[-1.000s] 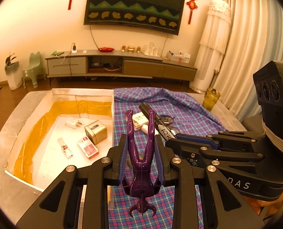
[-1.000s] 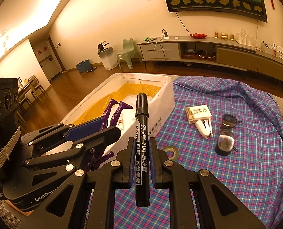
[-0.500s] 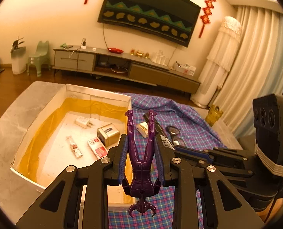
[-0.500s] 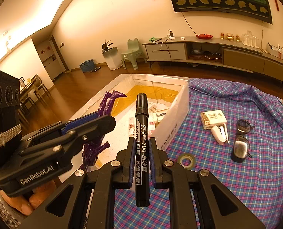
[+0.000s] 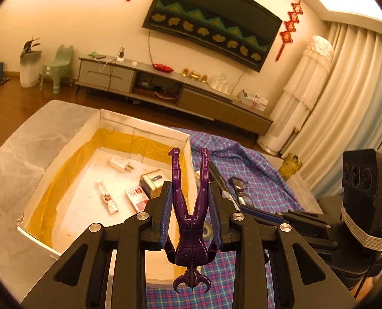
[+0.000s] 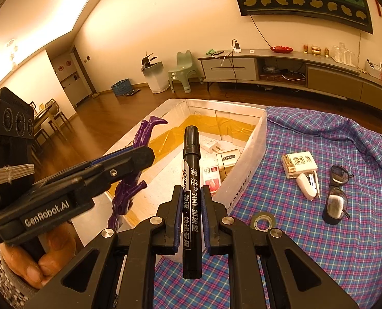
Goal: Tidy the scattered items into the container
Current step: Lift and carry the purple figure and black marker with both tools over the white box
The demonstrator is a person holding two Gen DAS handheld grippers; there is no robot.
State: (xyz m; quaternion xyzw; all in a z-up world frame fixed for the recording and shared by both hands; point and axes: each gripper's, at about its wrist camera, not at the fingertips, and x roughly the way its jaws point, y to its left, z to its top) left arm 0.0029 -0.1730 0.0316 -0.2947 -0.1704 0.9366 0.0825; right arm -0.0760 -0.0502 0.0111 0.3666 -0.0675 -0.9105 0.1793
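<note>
Both tongs loaded beside the box.
Left tongs [image 5: 191, 213] grip purple figure [image 5: 191, 231]; right tongs [image 6: 192, 213] clamp black marker [image 6: 191, 193], white box [image 6: 252, 139] frame centre.

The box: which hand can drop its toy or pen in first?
Probably left. The left gripper holds the purple figure by the white box. The right gripper, with the black marker, sits nearer the plaid cloth.

walls: cream, warm-lit [image 5: 75, 13] | wall hanging: dark, green-and-gold pattern [image 5: 211, 25] — red knot ornaments [image 5: 287, 33] beside it | floor: brown wood [image 6: 108, 108] | furniture: long low grey cabinet [image 5: 165, 87], pale green child's chair [image 5: 58, 67], white bin [image 5: 30, 67] | window side: cream curtains [image 5: 345, 97] | light: bright ceiling strip [image 6: 49, 7] — yellowish cast
</note>
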